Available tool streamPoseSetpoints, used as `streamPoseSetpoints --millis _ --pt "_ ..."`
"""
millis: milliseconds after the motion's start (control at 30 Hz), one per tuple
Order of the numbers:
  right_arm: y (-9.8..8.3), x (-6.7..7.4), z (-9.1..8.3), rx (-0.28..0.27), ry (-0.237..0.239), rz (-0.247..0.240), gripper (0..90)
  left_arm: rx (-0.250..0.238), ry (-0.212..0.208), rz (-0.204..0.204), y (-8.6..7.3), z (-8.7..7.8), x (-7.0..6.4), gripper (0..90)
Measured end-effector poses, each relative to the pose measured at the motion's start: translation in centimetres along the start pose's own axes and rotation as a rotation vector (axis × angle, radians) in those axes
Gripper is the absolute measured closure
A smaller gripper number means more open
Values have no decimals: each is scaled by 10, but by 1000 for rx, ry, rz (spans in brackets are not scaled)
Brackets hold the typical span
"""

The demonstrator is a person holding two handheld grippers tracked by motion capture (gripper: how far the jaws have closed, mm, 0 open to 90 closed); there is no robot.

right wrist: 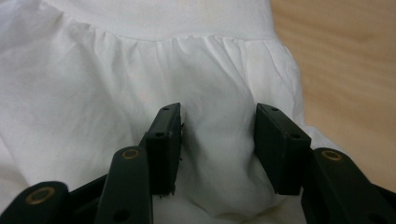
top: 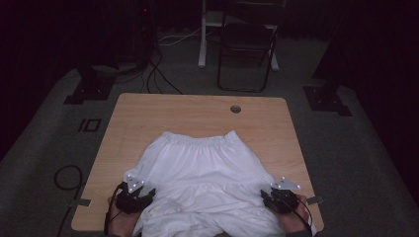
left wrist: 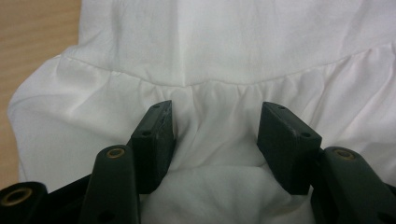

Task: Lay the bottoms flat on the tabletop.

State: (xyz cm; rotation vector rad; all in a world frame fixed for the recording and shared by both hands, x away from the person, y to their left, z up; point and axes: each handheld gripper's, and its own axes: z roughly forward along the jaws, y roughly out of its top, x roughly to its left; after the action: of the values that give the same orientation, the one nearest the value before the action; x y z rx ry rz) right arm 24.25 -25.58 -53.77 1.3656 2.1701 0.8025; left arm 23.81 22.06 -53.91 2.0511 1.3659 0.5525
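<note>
Two tools, left (top: 140,196) and right (top: 274,197), each parted astride bunched white skirt (top: 205,173) fabric, pads not clamped.

The skirt (top: 207,182) is thin white cloth, matt and soft, gathered into fine pleats below a stitched seam and creased where it bunches. Its waistband (top: 200,139) looks elasticated, though the high view is too dim to be sure. The worktop (top: 197,113) is pale wood-grain, smooth with a faint sheen, likely laminate. The left tongs (left wrist: 215,135) are matt black plastic with scuffed, slightly rough pads and brass-coloured rivets at the joints; the right tongs (right wrist: 217,140) are the same. The floor (top: 44,143) is grey carpet, dull and coarse. The chair (top: 247,44) has a dark metal frame.
</note>
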Motion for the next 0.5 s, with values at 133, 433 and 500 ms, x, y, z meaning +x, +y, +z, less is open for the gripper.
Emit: streamPoseSetpoints --millis 133,433,500 --pt "-13 4 -12 0 6 3 519 13 -12 11 -7 -8 -6 462" --pt "-8 2 -13 2 22 29 436 39 0 7 -1 -6 -4 472" --pt "-5 2 -15 -24 20 24 421 48 12 0 2 -6 -3 469"
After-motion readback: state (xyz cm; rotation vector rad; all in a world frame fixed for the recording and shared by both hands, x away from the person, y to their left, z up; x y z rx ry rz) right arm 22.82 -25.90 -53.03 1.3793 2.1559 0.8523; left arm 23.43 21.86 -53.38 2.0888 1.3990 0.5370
